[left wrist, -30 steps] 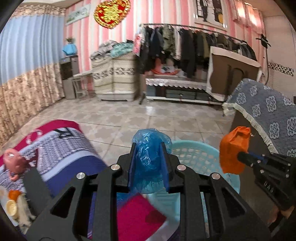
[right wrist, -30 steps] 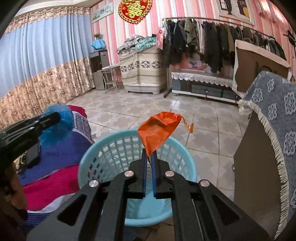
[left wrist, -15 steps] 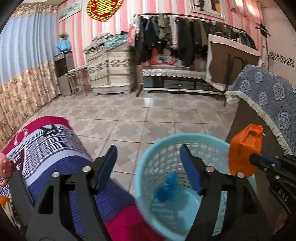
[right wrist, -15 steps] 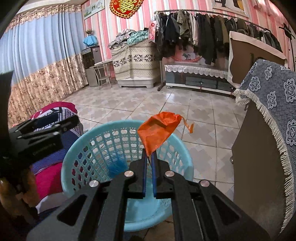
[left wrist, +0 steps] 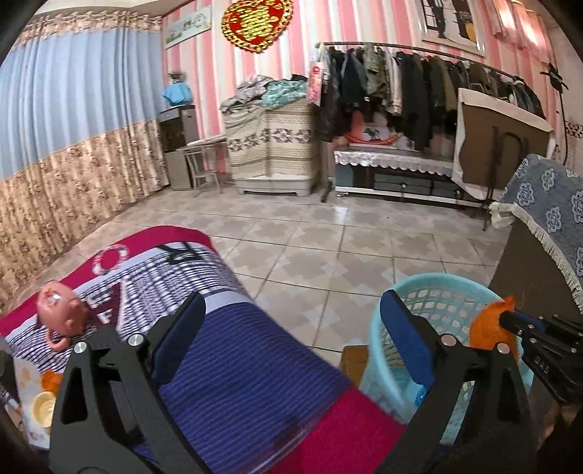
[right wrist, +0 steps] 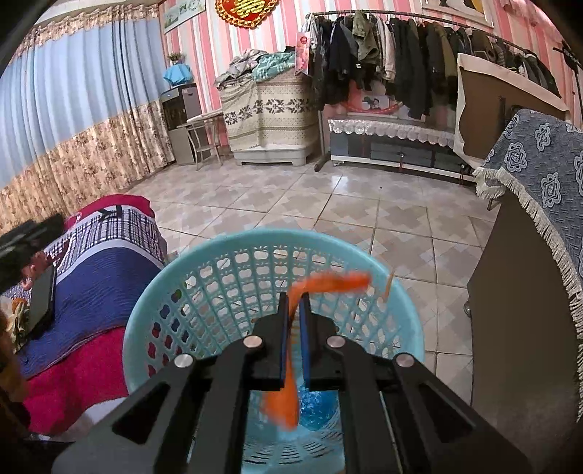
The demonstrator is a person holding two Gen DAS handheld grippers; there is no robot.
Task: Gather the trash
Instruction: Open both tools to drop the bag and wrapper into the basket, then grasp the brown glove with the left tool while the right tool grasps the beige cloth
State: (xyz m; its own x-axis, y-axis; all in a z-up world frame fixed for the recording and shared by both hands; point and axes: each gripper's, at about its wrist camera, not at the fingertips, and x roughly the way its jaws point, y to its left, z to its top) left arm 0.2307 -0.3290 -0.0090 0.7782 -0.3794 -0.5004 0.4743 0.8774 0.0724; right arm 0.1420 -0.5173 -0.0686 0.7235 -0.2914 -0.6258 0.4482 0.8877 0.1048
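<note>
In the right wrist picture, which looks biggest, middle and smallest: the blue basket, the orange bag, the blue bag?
1. Blue basket, by far.
2. Orange bag.
3. Blue bag, though the orange bag partly hides it and hangs nearer the camera, so these two are unsure.

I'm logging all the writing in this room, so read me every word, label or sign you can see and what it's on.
"DAS": white letters on the right gripper, whose jaws are opening with the orange bag between them.
Red heart ornament: gold character, too blurred to read.
Framed wall scroll: too small.
Blanket: large letters, folded and unreadable.
</note>
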